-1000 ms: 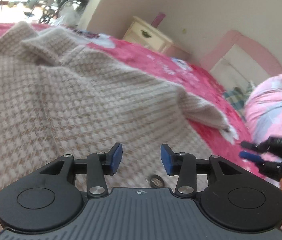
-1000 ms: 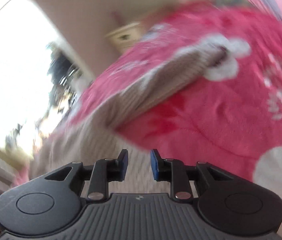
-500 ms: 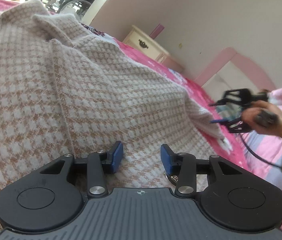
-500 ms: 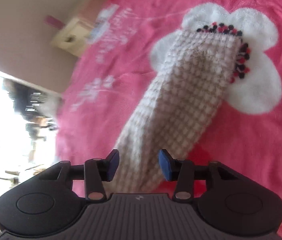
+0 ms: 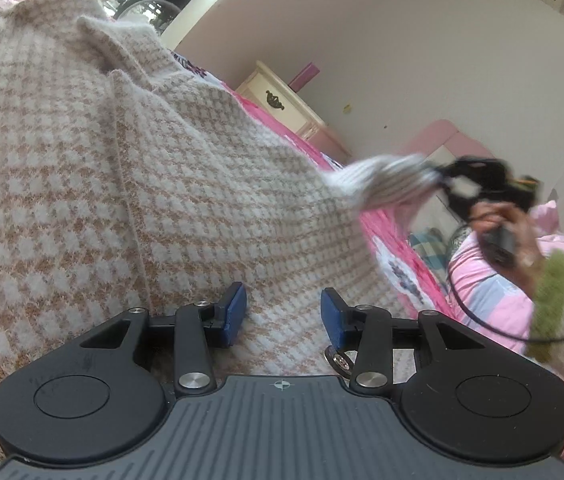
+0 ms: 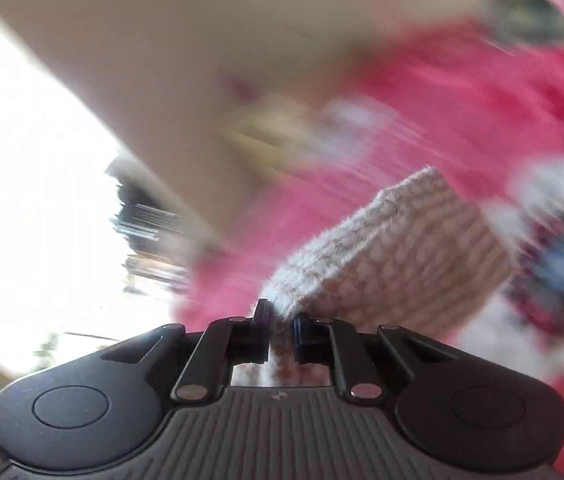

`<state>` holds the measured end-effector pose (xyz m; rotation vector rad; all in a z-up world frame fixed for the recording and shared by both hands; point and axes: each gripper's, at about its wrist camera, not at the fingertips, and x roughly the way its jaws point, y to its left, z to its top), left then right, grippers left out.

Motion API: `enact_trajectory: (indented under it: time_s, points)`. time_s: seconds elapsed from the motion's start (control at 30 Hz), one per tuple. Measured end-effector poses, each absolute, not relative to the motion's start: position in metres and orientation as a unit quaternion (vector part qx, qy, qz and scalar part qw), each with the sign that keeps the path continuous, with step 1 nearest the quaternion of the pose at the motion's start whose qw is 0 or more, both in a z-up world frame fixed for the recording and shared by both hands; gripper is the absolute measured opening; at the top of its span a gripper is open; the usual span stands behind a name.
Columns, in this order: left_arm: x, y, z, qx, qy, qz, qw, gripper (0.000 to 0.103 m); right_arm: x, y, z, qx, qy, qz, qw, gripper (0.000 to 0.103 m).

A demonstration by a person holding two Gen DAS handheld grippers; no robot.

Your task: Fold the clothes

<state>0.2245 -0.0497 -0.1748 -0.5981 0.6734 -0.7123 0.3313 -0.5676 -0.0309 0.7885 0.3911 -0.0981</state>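
A beige-and-white houndstooth sweater [image 5: 162, 180] lies spread on the pink bedspread [image 5: 386, 236], collar at the far left. My left gripper [image 5: 284, 312] hovers low over its hem, open, with fabric beneath the pads but nothing pinched. A metal button [image 5: 340, 360] shows by its right finger. At the right, my right gripper [image 5: 448, 180] holds the sleeve [image 5: 386, 180] lifted off the bed. In the blurred right wrist view the right gripper [image 6: 281, 320] has its jaws closing on the sleeve cuff [image 6: 394, 256], which is pinched between the pads.
A cream nightstand [image 5: 282, 108] stands against the wall beyond the bed. A pink headboard [image 5: 442, 136] and a pink quilt [image 5: 494, 292] are at the right. The person's hand [image 5: 498, 220] and green-cuffed sleeve [image 5: 550, 292] reach in from the right.
The right gripper went from open over the flat sleeve to clamped on its cuff and raised it off the bed. The left gripper sank closer to the sweater and stayed open.
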Motion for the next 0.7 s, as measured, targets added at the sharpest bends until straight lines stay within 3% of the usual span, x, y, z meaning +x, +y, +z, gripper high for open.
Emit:
enact_trajectory:
  time_s: [0.1,0.17,0.2,0.27,0.3,0.37,0.5,0.57,0.7]
  points:
    - [0.225,-0.050,-0.175,-0.283,0.319,-0.337,0.839,0.041,0.291,-0.579,-0.035,0.383,0.160,-0.025,0.909,0.013]
    - [0.225,-0.051,-0.175,-0.283,0.319,-0.337,0.839,0.041,0.273,-0.600,-0.068,0.404,0.189,-0.069,0.892,0.021]
    - [0.226,-0.051,-0.175,-0.283,0.319,-0.337,0.839,0.041,0.267,-0.614,-0.092,0.420,0.223,-0.119,0.872,0.032]
    - [0.225,-0.050,-0.175,-0.283,0.319,-0.337,0.839,0.041,0.242,-0.650,-0.144,0.495,0.269,-0.233,0.792,0.034]
    - [0.225,-0.050,-0.175,-0.283,0.319,-0.337,0.839,0.041,0.224,-0.667,-0.166,0.553,0.255,-0.254,0.751,0.011]
    - [0.225,-0.050,-0.175,-0.284,0.319,-0.336,0.839,0.041,0.199,-0.679,-0.178,0.616,0.211,-0.253,0.716,0.008]
    - [0.225,-0.049,-0.174,-0.284,0.318,-0.338,0.839,0.041,0.198,-0.671,-0.144,0.558,0.230,-0.255,0.755,0.034]
    - [0.224,-0.049,-0.174,-0.284,0.318,-0.338,0.839,0.041,0.204,-0.667,-0.130,0.561,0.228,-0.229,0.762,0.039]
    - [0.224,-0.049,-0.175,-0.284,0.318,-0.337,0.839,0.041,0.236,-0.655,-0.114,0.529,0.275,-0.235,0.768,0.068]
